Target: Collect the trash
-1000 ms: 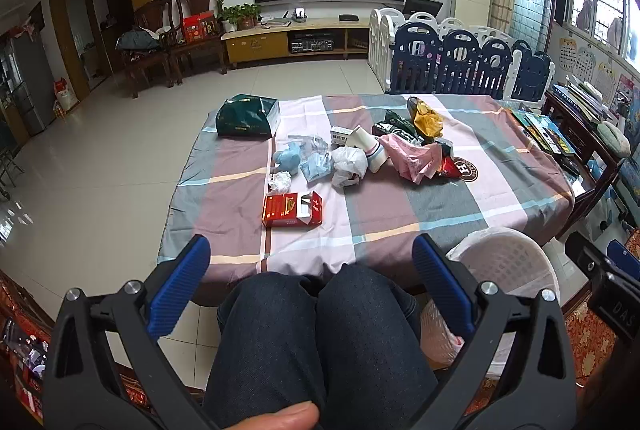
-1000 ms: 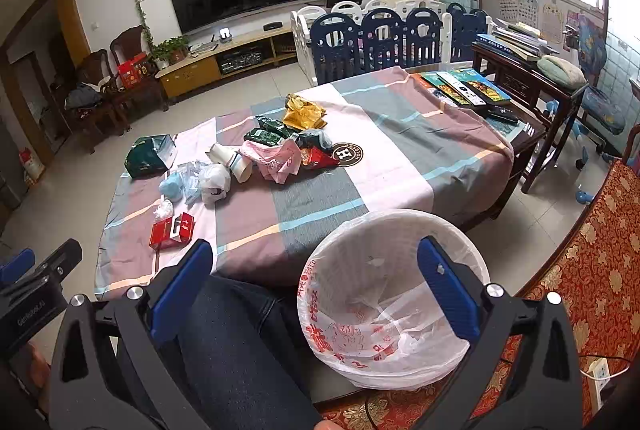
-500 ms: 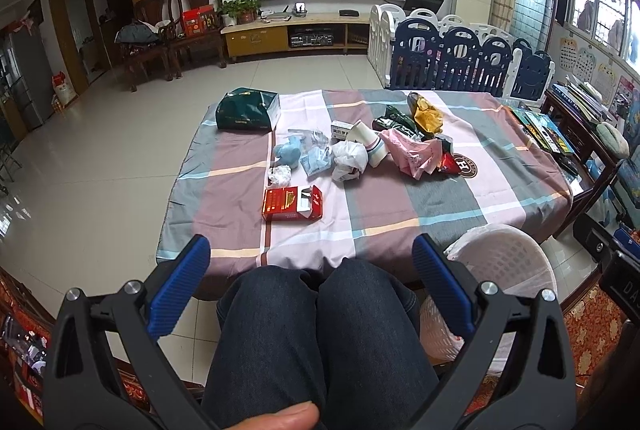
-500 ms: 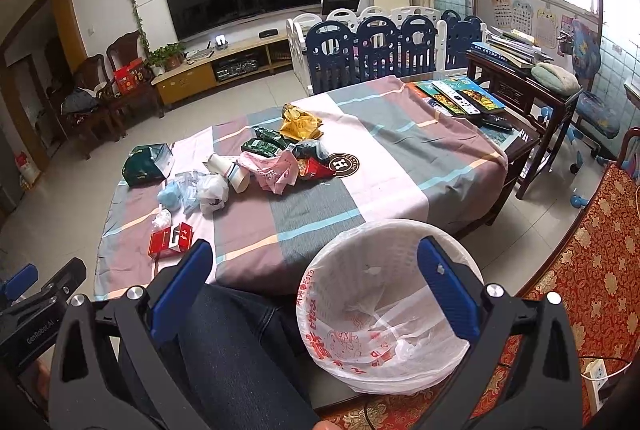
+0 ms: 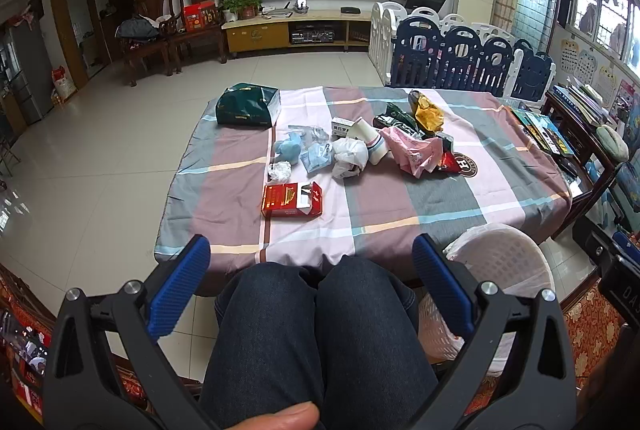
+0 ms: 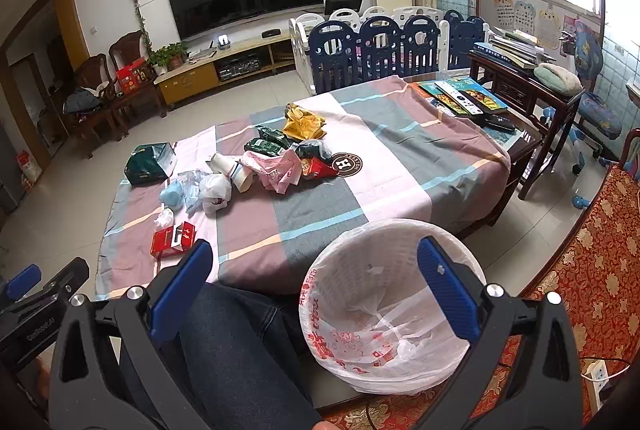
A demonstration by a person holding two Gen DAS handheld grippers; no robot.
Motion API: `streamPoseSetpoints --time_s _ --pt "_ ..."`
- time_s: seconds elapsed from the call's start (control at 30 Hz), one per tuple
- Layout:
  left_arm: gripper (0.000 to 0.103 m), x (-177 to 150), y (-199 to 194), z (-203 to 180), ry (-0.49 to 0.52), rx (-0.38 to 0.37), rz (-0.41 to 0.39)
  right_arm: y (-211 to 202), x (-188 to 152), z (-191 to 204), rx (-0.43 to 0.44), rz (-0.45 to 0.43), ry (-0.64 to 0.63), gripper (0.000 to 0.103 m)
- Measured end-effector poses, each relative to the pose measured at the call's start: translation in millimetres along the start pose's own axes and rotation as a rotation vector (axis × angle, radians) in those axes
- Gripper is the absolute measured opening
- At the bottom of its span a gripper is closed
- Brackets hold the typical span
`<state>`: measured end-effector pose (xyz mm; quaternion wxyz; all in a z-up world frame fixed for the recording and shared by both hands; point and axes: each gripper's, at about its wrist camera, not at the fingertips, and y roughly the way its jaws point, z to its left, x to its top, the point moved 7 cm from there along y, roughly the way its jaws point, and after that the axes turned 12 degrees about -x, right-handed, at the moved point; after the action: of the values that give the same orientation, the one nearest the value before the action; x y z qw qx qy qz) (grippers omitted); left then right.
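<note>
- Between the blue pads at the bottom of each frame, we are keeping both tools spread wide and empty: the left gripper (image 5: 310,286) is framing a person's knees (image 5: 320,318), and the right gripper (image 6: 314,284) is framing the lined white basket (image 6: 394,304).
- Just beyond the left gripper, we are looking at the checked tablecloth (image 5: 400,206), with the trash strewn across its middle, well apart from both tools.
- Nearest us on that cloth, left of centre in the left view, we are seeing the red carton (image 5: 291,200) lying flat with its top torn open; we are judging it light and stiff, easiest to pinch across its narrow sides.
- Above it in the frame, we are seeing a crumpled tissue (image 5: 279,171), blue wrappers (image 5: 304,152), a white plastic bag (image 5: 349,157) and a paper cup (image 5: 370,140) on its side; all look light and soft, so we would be pinching a bunched fold, and the cup by its rim.
- Right of centre, we are seeing a pink bag (image 5: 414,150) and a yellow foil packet (image 5: 428,114); foil likely slips, so a crease is safest.
- At the upper left of the cloth, a green pouch (image 5: 246,106) is lying apart from the pile.
</note>
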<state>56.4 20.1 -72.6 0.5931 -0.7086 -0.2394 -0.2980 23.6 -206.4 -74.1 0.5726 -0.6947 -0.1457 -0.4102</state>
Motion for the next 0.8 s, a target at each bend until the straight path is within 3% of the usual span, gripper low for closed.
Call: streamPoseSetpoints --time_s 0.8 --pt "0.100 -3.0 0.6 3.2 -0.003 0.002 0.009 1.3 -1.3 -0.2 0.001 0.000 0.001 0.100"
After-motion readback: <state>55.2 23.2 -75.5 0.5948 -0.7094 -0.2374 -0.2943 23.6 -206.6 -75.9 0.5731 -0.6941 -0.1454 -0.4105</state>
